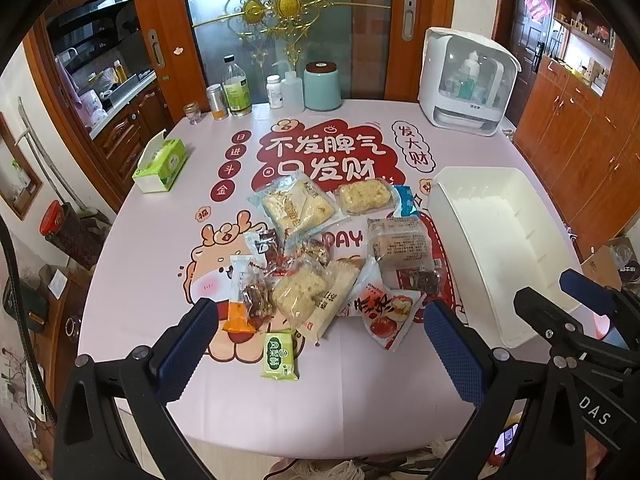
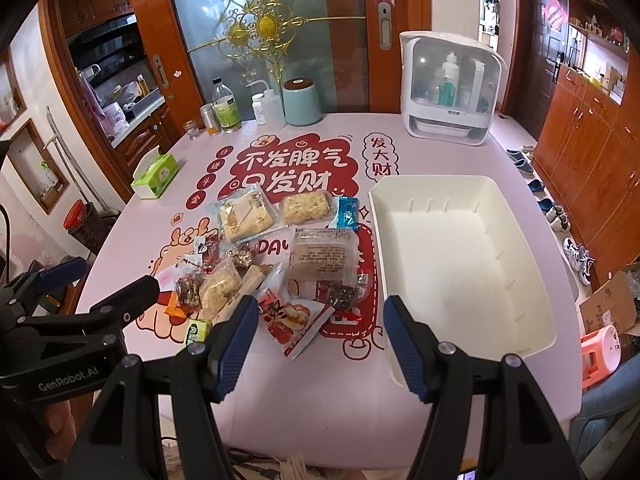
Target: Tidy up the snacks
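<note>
- Two hand-held grippers hover low over the near edge of a round desk (image 1: 160,240) covered in a pink cartoon-printed cloth; neither touches anything.
- Left hand-held gripper (image 1: 320,344): released, jaws spread wide, nothing between them. It points at the near side of the snack pile, with a small green packet (image 1: 279,356) lying just ahead between its blue-padded fingers (image 1: 188,352).
- Right hand-held gripper (image 2: 320,344): also released and empty, jaws wide. It faces the gap between the pile and the bin, nearest a red-and-white packet (image 2: 294,322) showing a fruit picture.
- Snacks: a loose heap of about a dozen wrapped items sits mid-desk, many overlapping. They include a large clear pack of pale pastry (image 1: 296,208), a puffed-rice bar (image 1: 364,198), a small blue packet (image 1: 406,200), a brownish cake pack with printed text (image 1: 400,248) and an orange-ended sachet (image 1: 239,300).
- White plastic bin (image 2: 520,240): empty, open-topped, with slotted inner walls, standing just to the right of the pile. Its position suggests it is the place the snacks belong, close enough for short transfers.
- Judgement: sorting appears not yet begun, as every snack lies outside the bin. The wide jaws suit an approach to a first pick; thin, slippery wrappers that overlap may drag neighbours along.
- Farther back, well apart from the work: a green tissue box (image 1: 162,166), bottles and jars, a teal canister (image 1: 322,86) and a white cabinet-style appliance (image 1: 468,80).
</note>
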Motion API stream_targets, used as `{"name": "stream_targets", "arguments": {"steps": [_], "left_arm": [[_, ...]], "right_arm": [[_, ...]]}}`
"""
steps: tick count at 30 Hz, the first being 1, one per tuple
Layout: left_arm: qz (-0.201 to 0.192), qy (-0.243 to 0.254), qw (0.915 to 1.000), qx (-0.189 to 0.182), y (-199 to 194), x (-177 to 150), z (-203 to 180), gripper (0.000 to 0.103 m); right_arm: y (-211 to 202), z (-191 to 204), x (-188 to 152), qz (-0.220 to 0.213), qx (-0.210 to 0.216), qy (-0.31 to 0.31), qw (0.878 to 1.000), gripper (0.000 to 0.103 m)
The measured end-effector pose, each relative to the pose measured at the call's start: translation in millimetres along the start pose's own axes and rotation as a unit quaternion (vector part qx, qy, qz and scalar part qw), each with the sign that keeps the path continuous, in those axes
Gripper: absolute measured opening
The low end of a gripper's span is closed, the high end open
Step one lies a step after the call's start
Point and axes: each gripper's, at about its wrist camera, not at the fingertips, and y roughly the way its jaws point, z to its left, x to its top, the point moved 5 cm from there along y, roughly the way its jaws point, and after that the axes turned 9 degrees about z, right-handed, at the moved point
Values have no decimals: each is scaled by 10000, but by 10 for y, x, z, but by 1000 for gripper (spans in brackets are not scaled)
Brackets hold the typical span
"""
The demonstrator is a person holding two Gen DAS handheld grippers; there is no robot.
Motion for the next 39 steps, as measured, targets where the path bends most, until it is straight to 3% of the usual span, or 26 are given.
{"name": "stream_targets", "arguments": {"steps": [9,15,19,26,33,39], "left_arm": [[275,-201,9994,8,138,-111,156,102],[548,-619,9966,7,375,-197,490,102],[808,-677,9943,186,615,-330,690,102],[1401,-924,9858,83,1157,-623,957,102],[1834,-1211,9755,-61,1699,-833,1046,102],[2054,-1290,9701,-123,2100,-889,988,102]], "right_arm": [[131,91,-71,207,20,-112,9997,65],[392,158,-116,597,190,-107,9980,65],[600,235,-145,785,150,-251,9965,65],[1069,356,-209,1145,164,-595,9915,65],[1547,431,-224,1384,444,-781,9863,65],[1860,506,-183,1368,301,-1154,9834,65]]}}
